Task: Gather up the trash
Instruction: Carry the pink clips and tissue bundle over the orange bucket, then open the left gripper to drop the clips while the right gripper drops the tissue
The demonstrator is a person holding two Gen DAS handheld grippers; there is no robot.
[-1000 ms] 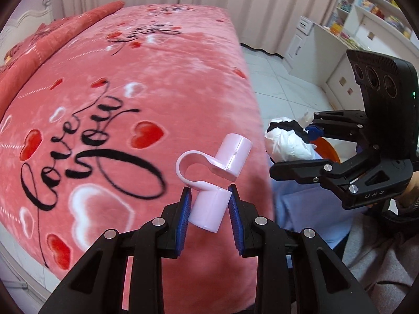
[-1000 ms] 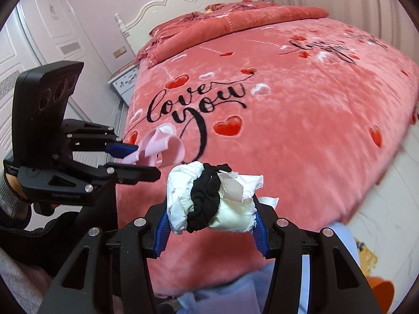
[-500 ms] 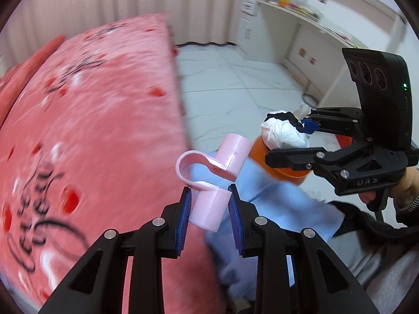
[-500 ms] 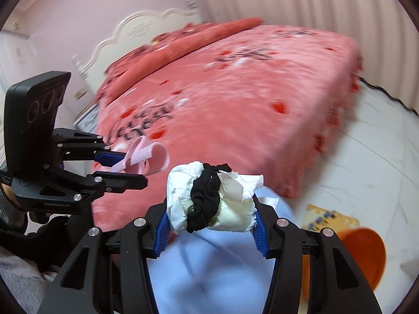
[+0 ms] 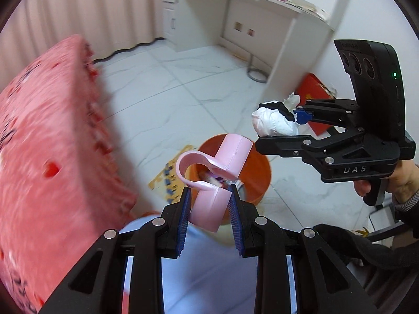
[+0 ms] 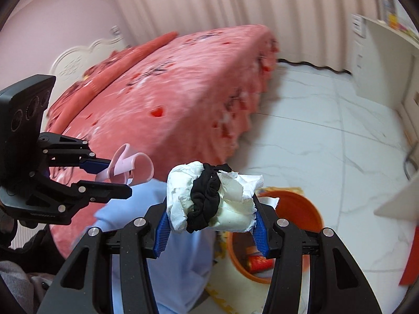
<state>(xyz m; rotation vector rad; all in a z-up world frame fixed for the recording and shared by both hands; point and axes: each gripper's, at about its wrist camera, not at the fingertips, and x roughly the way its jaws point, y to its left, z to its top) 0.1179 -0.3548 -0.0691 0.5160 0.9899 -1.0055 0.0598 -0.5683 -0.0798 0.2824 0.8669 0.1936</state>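
My left gripper [image 5: 209,217] is shut on a pink plastic clip-like piece [image 5: 213,180] and holds it in the air above an orange bin [image 5: 258,178] on the floor. My right gripper [image 6: 210,231] is shut on a white crumpled wad with a black band around it [image 6: 212,198], near the orange bin [image 6: 301,212], which holds some trash. The right gripper [image 5: 296,128] and its wad [image 5: 272,121] also show in the left wrist view. The left gripper [image 6: 110,175] with the pink piece [image 6: 131,164] shows at the left of the right wrist view.
A bed with a red heart-print blanket [image 6: 170,99] lies to the left. A white desk and cabinets [image 5: 235,18] stand across the tiled floor [image 5: 170,86]. A red box [image 5: 316,91] and a yellow card [image 5: 167,175] lie on the floor. Light blue cloth [image 5: 209,274] is below the grippers.
Both grippers have swung right, away from the bed and toward the floor, each keeping its object. The orange bin has come into fuller view beneath them.
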